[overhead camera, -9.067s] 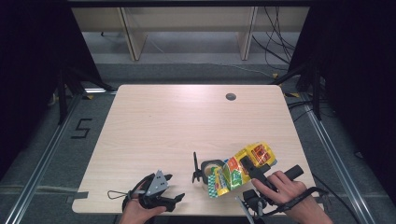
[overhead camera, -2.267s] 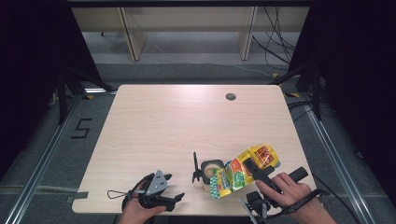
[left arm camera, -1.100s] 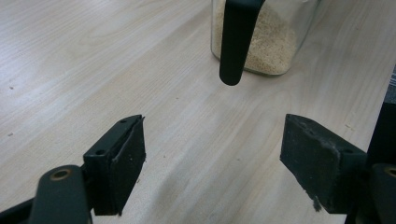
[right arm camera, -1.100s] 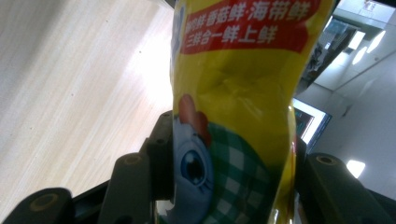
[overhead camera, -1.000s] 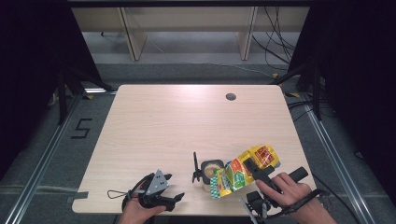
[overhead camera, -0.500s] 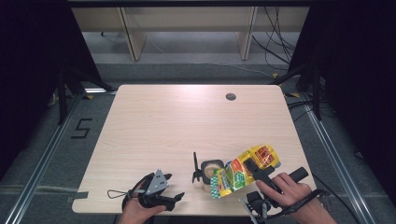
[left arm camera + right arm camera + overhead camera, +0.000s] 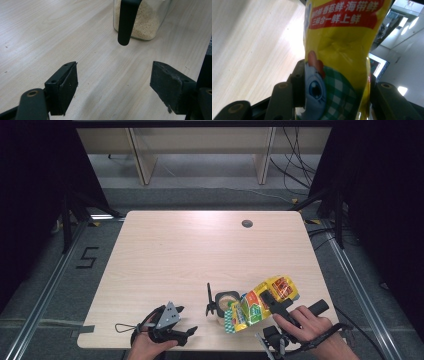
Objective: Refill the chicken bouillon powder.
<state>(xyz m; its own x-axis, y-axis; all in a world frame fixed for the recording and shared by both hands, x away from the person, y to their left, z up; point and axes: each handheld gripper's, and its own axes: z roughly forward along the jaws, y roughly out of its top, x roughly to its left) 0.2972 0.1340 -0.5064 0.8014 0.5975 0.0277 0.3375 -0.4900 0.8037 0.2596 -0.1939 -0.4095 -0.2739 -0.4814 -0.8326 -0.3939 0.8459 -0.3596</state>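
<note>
A yellow seasoning packet [image 7: 256,304] with red and green print hangs tilted over a small glass jar [image 7: 226,300] near the table's front edge. My right gripper [image 7: 272,302] is shut on the packet, which stands squeezed between both jaws in the right gripper view [image 7: 337,75]. The jar [image 7: 145,25] holds beige granules, and a black handle-like piece [image 7: 126,20] hangs in front of it. That black piece [image 7: 209,299] stands upright just left of the jar. My left gripper [image 7: 186,321] rests on the table left of the jar, open and pointing toward it, with bare wood between its jaws [image 7: 113,92].
The light wooden table [image 7: 200,250] has a small dark round hole [image 7: 247,223] near its far edge. Wooden shelf legs and cables lie on the floor behind the table. A "5" is marked on the floor at the left.
</note>
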